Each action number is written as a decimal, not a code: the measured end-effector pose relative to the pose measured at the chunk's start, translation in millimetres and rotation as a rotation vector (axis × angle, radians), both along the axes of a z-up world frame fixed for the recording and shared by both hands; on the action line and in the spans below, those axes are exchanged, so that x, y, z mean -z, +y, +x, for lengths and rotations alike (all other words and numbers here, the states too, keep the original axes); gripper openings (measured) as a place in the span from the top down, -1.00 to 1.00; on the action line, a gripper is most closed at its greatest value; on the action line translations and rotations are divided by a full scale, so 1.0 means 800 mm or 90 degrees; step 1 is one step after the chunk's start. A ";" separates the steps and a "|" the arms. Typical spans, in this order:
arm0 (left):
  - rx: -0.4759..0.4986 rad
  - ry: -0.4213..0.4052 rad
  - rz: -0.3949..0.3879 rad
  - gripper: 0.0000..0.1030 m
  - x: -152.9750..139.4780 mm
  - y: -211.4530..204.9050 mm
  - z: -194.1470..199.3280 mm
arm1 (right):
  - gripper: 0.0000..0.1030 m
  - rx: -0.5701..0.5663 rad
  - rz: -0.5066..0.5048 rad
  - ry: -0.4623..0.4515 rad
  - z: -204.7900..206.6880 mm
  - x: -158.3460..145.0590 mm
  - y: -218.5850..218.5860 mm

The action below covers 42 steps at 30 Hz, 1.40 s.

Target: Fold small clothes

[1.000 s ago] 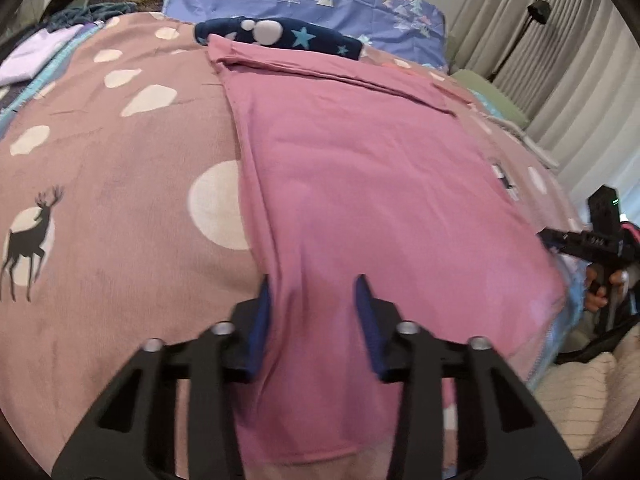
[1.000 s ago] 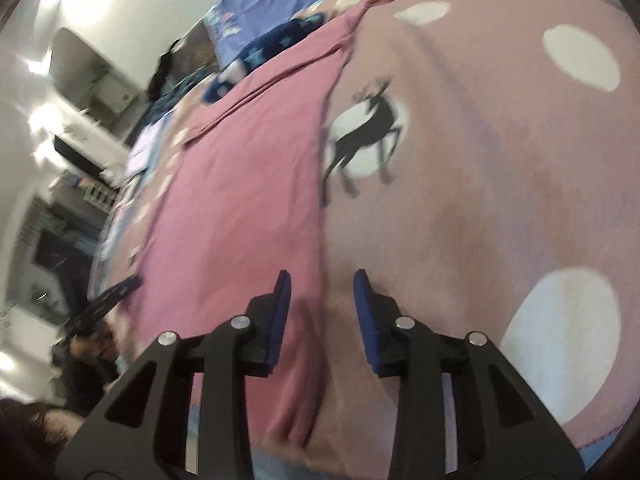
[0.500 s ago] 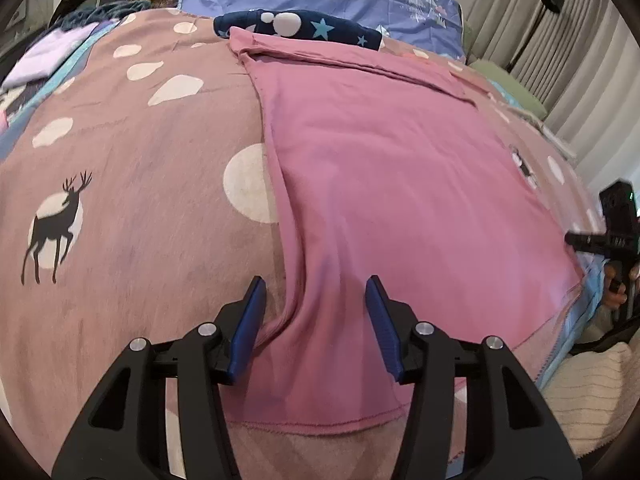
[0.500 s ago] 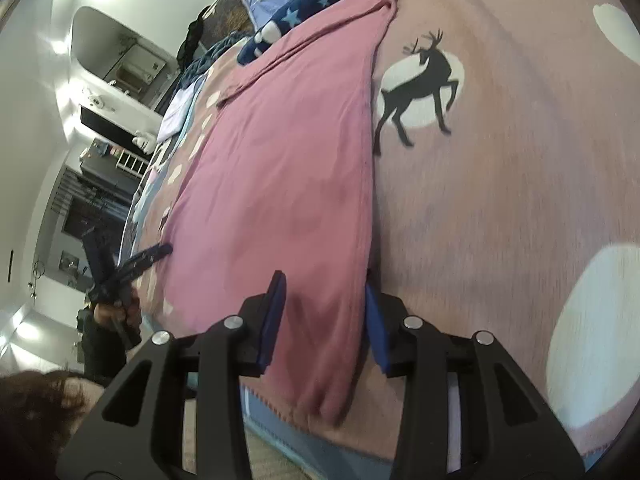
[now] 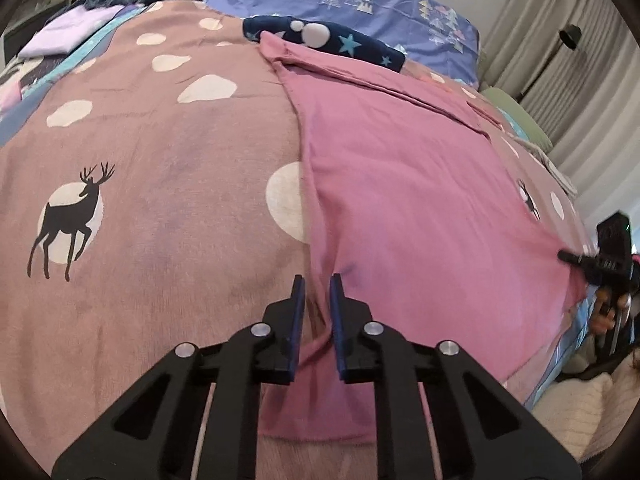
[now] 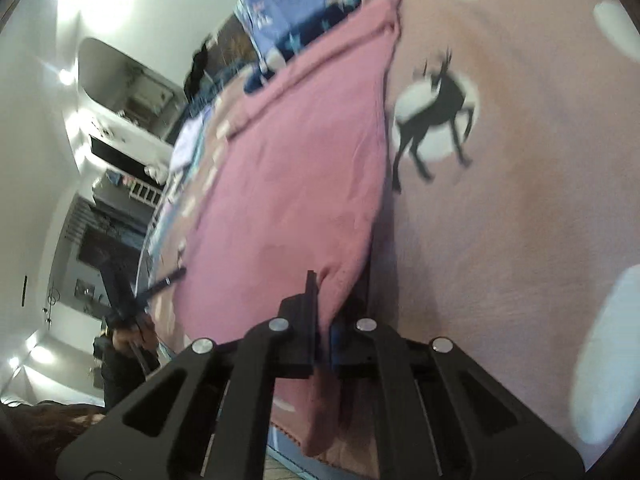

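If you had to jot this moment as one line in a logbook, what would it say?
pink garment: flat on deer bedspread | left gripper: jaws closing on near-left edge | right gripper: shut on near-right edge | fold: not started

You have a bed (image 5: 168,128) filling most of both views, its cover dusty pink with cream spots and black deer. At twelve o'clock lies a lilac-blue pillow (image 5: 360,4) printed with trees. Grey curtains (image 5: 580,76) hang at two o'clock. In the right wrist view, white walls (image 6: 36,128) glare at ten o'clock, with what may be dark shelving (image 6: 100,240) beyond, too blurred to confirm.
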<state>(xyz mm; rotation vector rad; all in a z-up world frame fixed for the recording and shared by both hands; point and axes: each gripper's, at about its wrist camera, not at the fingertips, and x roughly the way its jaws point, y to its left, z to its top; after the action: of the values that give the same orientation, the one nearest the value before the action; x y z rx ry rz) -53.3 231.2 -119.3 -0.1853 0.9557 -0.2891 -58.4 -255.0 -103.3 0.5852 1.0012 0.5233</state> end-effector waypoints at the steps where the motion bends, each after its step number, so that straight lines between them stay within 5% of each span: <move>1: 0.003 0.000 0.001 0.72 0.000 0.000 -0.002 | 0.92 -0.002 0.004 -0.003 -0.002 -0.003 -0.004; 4: 0.009 0.011 0.005 0.63 0.003 0.000 -0.003 | 0.92 -0.008 -0.013 0.012 -0.001 0.000 -0.005; 6: -0.011 0.012 0.036 0.18 0.005 0.003 -0.002 | 0.92 -0.003 -0.015 0.027 0.005 0.009 -0.003; 7: -0.018 0.011 0.044 0.14 0.005 0.005 -0.002 | 0.92 0.000 -0.012 0.031 0.006 0.011 -0.004; 13: 0.023 0.024 0.011 0.13 0.008 0.002 -0.003 | 0.92 0.024 -0.008 0.028 0.009 0.008 -0.013; 22: 0.030 0.043 -0.114 0.08 0.018 0.018 -0.003 | 0.87 0.007 0.004 0.050 0.009 0.019 -0.009; 24: 0.039 0.041 -0.113 0.22 0.019 0.012 -0.006 | 0.79 -0.008 0.007 0.051 0.006 0.021 -0.005; 26: 0.050 0.034 -0.082 0.38 0.018 0.001 -0.008 | 0.36 -0.038 0.010 0.056 0.001 0.023 0.006; 28: 0.060 0.018 -0.035 0.48 0.017 -0.008 -0.009 | 0.34 -0.077 -0.015 0.037 -0.004 0.021 0.022; 31: 0.049 0.003 -0.039 0.94 0.012 -0.013 -0.005 | 0.92 -0.075 -0.066 0.020 -0.002 0.013 0.039; 34: 0.051 -0.065 -0.027 0.94 -0.022 -0.027 -0.008 | 0.94 -0.039 -0.015 -0.007 0.007 -0.009 0.027; 38: 0.053 -0.203 -0.076 0.94 -0.106 -0.033 -0.015 | 0.96 -0.002 0.064 -0.141 0.012 -0.099 -0.006; 42: 0.042 -0.316 -0.132 0.94 -0.184 -0.040 -0.026 | 0.96 0.016 0.073 -0.261 0.002 -0.181 -0.022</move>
<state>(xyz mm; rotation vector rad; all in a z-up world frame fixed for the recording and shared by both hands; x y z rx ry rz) -74.3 199.4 28.0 -0.2576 0.4400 -0.4699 -56.9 -272.4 41.2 0.5631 0.5777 0.6509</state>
